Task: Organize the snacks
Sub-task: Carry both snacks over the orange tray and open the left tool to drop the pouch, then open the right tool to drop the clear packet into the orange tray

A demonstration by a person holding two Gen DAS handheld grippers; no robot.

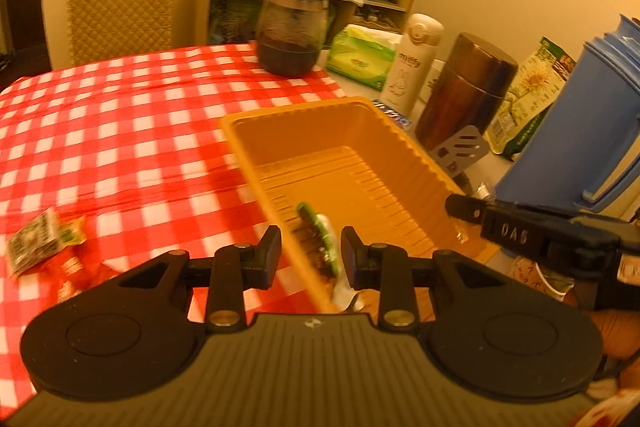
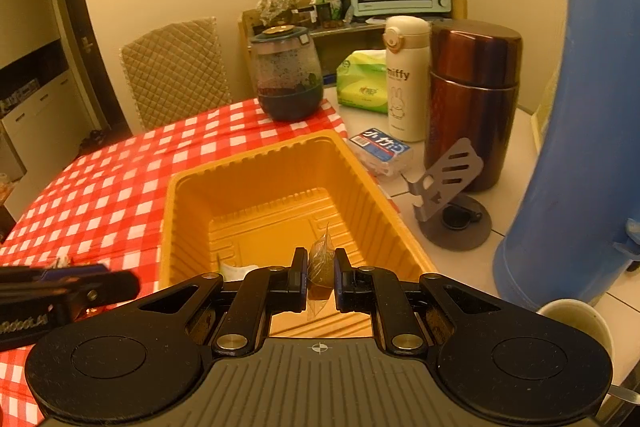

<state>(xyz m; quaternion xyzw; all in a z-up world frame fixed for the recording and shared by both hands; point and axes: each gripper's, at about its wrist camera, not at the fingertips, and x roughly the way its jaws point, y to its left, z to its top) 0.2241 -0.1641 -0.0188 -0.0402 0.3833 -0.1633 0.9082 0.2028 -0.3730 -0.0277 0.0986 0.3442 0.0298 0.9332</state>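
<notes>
Your right gripper is clenched on a small clear-wrapped snack, held upright between its fingers at the lower centre of the right wrist view, over the near end of the orange plastic tray. Your left gripper is released, its jaws spread apart above the tray's near left rim. A green-and-white snack packet shows between the spread fingers, blurred; you cannot tell whether it lies on the tray floor or hangs in the air. At the left edge of the left wrist view, another snack packet lies on the red checked tablecloth, well apart from the tray. At right, a brown flask stands beside a white Miffy bottle.
</notes>
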